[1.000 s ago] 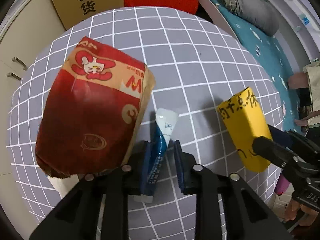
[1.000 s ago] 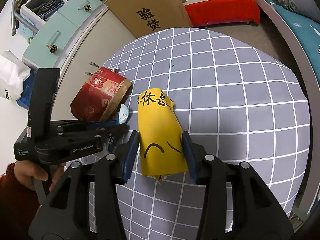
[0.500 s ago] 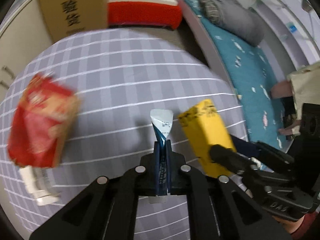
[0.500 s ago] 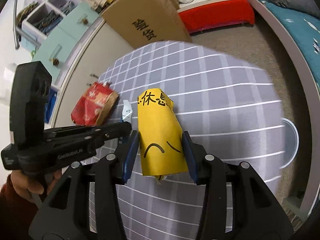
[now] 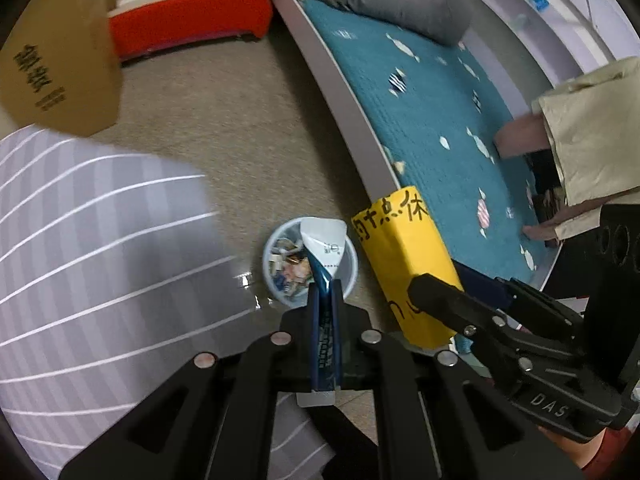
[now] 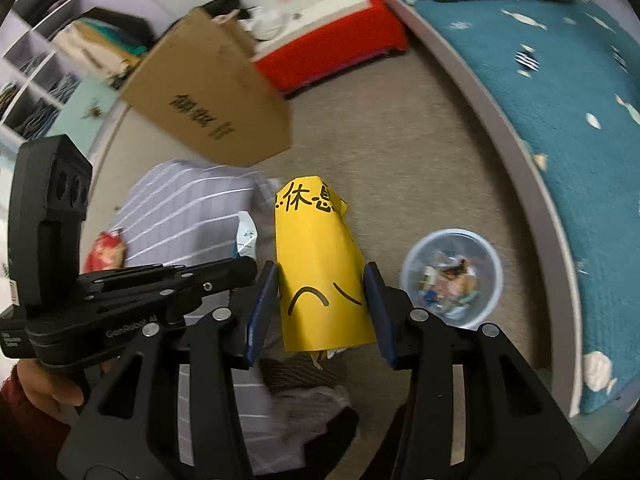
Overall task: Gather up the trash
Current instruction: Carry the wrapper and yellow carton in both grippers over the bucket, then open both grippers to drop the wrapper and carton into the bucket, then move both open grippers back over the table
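My left gripper (image 5: 325, 294) is shut on a blue and white tube wrapper (image 5: 325, 254), held in the air over a pale round trash bin (image 5: 349, 276) on the floor with litter in it. My right gripper (image 6: 322, 292) is shut on a yellow paper carton (image 6: 320, 264) with black writing, held left of the same bin (image 6: 452, 276). The carton (image 5: 404, 248) also shows in the left wrist view, right of the tube. The left gripper and its tube tip (image 6: 246, 236) show at the left of the right wrist view.
The grey checked table (image 5: 100, 260) lies to the left, with a red snack bag (image 6: 106, 250) on it. A cardboard box (image 6: 208, 100), a red bench (image 5: 184, 24) and a bed with a teal cover (image 5: 432, 100) ring the carpeted floor.
Both grippers have lifted their loads off the table and swung right, off its edge, to above the floor bin. The left gripper closed on the tube wrapper.
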